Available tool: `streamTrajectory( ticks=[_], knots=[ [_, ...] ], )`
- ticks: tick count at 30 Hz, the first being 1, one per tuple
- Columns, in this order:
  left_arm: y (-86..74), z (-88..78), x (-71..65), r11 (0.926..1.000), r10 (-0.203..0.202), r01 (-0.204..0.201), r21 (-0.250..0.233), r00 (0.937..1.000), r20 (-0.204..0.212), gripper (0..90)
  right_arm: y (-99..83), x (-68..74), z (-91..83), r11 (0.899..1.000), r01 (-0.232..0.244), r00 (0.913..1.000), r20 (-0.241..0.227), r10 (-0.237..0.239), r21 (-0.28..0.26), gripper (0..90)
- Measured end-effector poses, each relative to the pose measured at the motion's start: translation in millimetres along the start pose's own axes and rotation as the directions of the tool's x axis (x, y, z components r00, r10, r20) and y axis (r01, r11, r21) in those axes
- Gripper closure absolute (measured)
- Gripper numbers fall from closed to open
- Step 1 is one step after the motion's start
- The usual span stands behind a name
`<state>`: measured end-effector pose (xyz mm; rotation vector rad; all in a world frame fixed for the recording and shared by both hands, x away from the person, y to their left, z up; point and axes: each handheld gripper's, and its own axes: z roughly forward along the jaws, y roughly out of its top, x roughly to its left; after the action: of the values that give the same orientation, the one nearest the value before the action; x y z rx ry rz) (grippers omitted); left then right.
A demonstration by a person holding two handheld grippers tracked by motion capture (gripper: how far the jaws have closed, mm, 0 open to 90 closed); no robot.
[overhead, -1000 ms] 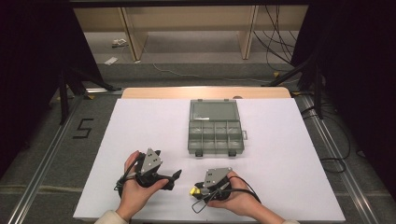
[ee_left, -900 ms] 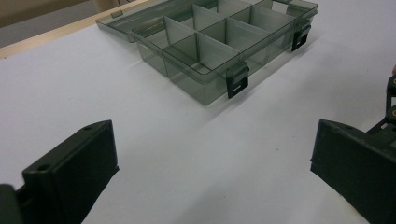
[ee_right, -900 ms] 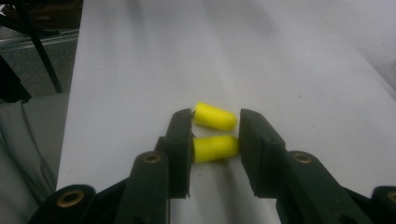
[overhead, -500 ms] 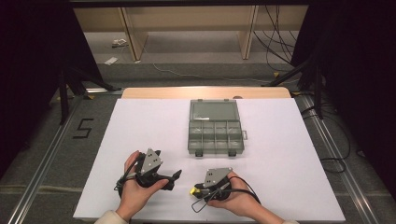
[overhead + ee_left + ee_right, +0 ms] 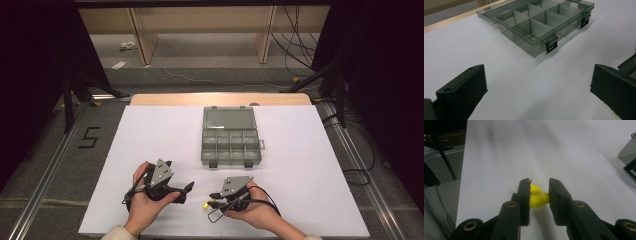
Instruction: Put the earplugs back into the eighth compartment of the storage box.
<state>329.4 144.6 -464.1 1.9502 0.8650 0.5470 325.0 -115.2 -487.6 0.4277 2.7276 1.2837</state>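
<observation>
At the near edge of the white table, the right gripper has just been closing its jaws, which now pinch a small yellow piece. The left gripper waits nearby, jaws wide apart and holding nothing. A firm, centred pinch before lifting looks wise, since the rounded piece could squirt out. Beyond stands the clear box, lid open, its compartments apparently empty.

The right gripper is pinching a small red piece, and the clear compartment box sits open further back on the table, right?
Not quite: the small piece between the right gripper jaws is yellow, not red, as the right gripper view shows. The compartment box does sit open further back.
</observation>
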Motion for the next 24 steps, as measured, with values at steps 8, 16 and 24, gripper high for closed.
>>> streamTrajectory(
  ticks=[8,16,24],
  knots=[
    [-0.1,-0.2,0.5,1.0000,-0.002,0.002,-0.003,1.0000,-0.002,0.0,2.1,-2.9,-4.8,1.000,-0.006,0.9999,0.015,0.006,-0.016,73.3],
    [-0.1,-0.3,0.7,1.0000,-0.003,0.003,-0.005,1.0000,-0.004,0.0,5.5,-9.3,-14.6,0.999,-0.019,0.9988,0.044,0.021,-0.047,73.8],
    [-0.3,0.0,0.9,1.0000,-0.004,0.004,-0.005,1.0000,-0.004,0.0,6.6,-16.9,-23.1,0.997,-0.033,0.9968,0.070,0.038,-0.072,74.3]
  ],
)
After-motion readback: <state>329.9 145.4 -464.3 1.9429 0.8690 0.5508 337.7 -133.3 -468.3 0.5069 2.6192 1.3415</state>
